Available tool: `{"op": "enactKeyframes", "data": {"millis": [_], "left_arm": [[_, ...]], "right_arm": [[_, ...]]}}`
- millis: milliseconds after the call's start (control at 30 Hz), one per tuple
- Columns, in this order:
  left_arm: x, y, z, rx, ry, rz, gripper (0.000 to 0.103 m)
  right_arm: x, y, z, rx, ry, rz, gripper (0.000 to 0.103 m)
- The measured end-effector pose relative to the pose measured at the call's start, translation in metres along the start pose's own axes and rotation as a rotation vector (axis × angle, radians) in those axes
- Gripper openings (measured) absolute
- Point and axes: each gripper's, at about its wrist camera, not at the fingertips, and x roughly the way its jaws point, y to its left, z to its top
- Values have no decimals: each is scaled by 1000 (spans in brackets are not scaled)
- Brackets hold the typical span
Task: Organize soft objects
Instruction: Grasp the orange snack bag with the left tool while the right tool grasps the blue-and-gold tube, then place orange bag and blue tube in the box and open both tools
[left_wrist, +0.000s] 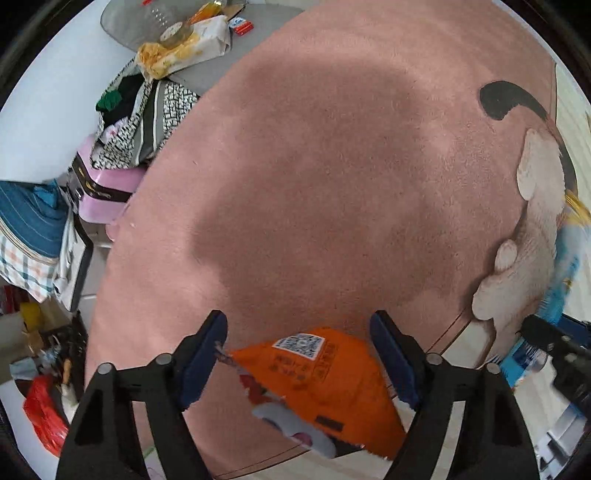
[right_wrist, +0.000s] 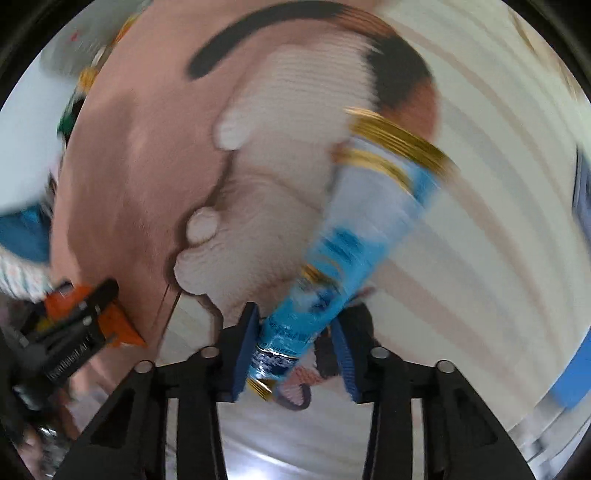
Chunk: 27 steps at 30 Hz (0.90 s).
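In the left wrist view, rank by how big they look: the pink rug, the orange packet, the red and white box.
1. pink rug
2. orange packet, though enlarged by its nearness
3. red and white box

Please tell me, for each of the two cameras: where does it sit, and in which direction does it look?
Left wrist: on the left gripper, looking down at the orange packet on the pink rug; its own fingers show.
Right wrist: on the right gripper, looking down at the blue packet; its own fingers show.
Shared: rug, both packets, each other's gripper.
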Motion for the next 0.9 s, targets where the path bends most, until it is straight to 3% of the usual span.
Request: {"op": "enactKeyframes", "data": {"millis": [67, 133, 167, 300, 467, 533, 567, 800, 900], "left_arm": [[1, 2, -3, -40, 4, -33, 66], [2, 5, -6, -77, 16, -73, 53], [2, 7, -8, -102, 22, -90, 52], [4, 15, -14, -159, 18, -143, 53], [3, 13, -20, -183, 17, -137, 52], [0, 11, -26, -201, 7, -128, 50], [-1, 12, -29, -212, -3, -124, 50], [-42, 29, -87, -318, -68, -185, 50], [-73, 43, -123, -360, -120, -211, 50]], "right_arm": [[2, 22, 2, -91, -6, -36, 36], [1, 31, 0, -113, -9, -32, 36], [0, 34, -1, -105, -14, -17, 36], [2, 29, -5, -90, 4, -3, 42], [6, 32, -9, -106, -7, -37, 42], [7, 42, -12, -120, -29, -89, 35], [7, 47, -14, -131, -42, -102, 25], [-9, 81, -60, -220, -60, -63, 20], [-34, 97, -102, -286, -80, -2, 20]]}}
